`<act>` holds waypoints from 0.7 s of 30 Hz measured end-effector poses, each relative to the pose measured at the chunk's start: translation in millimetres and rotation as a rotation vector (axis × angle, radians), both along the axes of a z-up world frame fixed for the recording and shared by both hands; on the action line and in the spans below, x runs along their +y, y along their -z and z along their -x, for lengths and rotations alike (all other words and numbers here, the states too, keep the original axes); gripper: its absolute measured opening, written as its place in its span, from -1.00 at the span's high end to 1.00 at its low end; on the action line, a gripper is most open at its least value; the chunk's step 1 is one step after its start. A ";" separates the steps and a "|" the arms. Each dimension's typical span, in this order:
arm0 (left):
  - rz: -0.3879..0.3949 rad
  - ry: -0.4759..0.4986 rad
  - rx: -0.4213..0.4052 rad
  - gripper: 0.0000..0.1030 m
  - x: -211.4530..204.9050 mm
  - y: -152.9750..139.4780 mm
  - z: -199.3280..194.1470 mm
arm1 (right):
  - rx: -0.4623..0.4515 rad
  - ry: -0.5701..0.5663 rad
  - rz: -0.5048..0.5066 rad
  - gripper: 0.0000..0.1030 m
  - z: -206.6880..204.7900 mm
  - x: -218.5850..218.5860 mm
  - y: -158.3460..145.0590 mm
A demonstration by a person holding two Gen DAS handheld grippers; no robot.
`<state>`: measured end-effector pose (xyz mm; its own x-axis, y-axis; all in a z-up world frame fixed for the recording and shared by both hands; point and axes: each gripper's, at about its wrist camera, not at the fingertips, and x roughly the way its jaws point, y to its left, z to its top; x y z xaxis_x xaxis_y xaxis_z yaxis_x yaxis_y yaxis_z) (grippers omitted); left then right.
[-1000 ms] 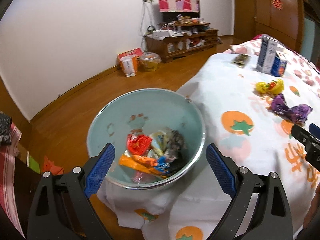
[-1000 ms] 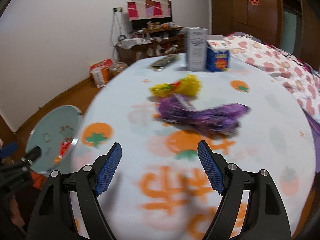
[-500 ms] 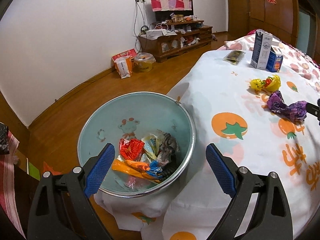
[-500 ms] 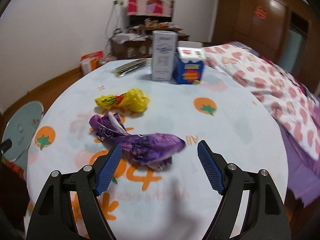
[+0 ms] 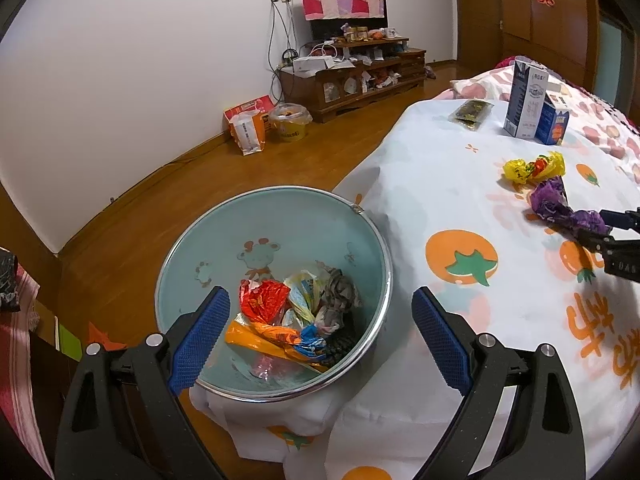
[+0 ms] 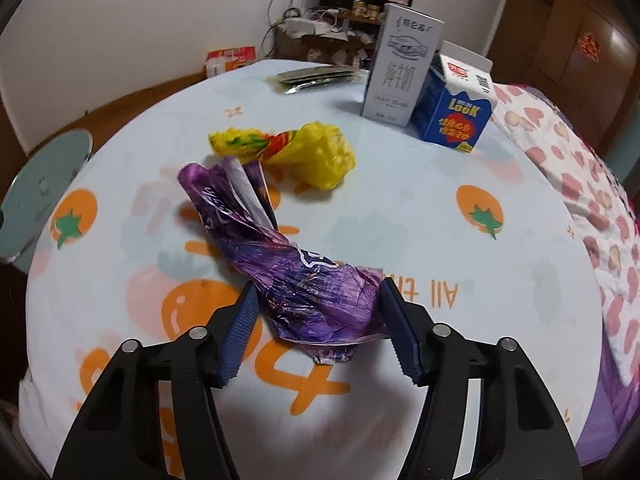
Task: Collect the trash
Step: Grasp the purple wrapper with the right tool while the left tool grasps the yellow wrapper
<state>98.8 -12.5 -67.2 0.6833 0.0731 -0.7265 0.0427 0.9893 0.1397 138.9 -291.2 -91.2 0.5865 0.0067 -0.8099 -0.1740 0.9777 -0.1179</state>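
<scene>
A crumpled purple wrapper (image 6: 280, 256) lies on the tomato-print tablecloth (image 6: 420, 216); it also shows in the left wrist view (image 5: 560, 208). My right gripper (image 6: 318, 328) is open with its jaws on either side of the wrapper's near end, the pads close to it. A yellow wrapper (image 6: 304, 148) lies just beyond. My left gripper (image 5: 316, 332) is open and empty, hovering over a pale blue trash bin (image 5: 276, 216) that holds several wrappers (image 5: 296, 320). The right gripper (image 5: 612, 236) shows at the right edge of the left wrist view.
A white carton (image 6: 404, 64), a blue carton (image 6: 456, 108) and a dark flat packet (image 6: 316, 78) stand at the table's far side. The bin (image 6: 36, 200) sits beside the table's left edge. A TV cabinet (image 5: 356, 76) and bags (image 5: 252, 128) line the far wall.
My right gripper moved forward and down onto the purple wrapper, and its jaws narrowed around it. The left gripper stayed over the bin, shifting slightly.
</scene>
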 end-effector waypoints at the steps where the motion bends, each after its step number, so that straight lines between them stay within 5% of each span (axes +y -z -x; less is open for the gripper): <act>1: -0.001 0.003 0.001 -0.75 -1.3 0.2 0.1 | 0.004 -0.001 -0.001 -0.10 1.5 -0.6 1.1; 12: 0.020 0.072 0.016 -0.75 -27.8 2.6 -3.2 | -0.001 0.057 -0.040 0.17 21.8 -26.3 -6.1; 21: 0.038 0.231 -0.010 -0.74 -84.8 0.4 -32.9 | -0.027 0.452 -0.126 0.31 28.9 -128.9 -12.0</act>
<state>131.7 -97.4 -67.6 0.6862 -0.1132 -0.7186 0.2674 0.9579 0.1044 110.0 -420.1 -79.2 0.5744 -0.1565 -0.8035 0.2736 0.9618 0.0083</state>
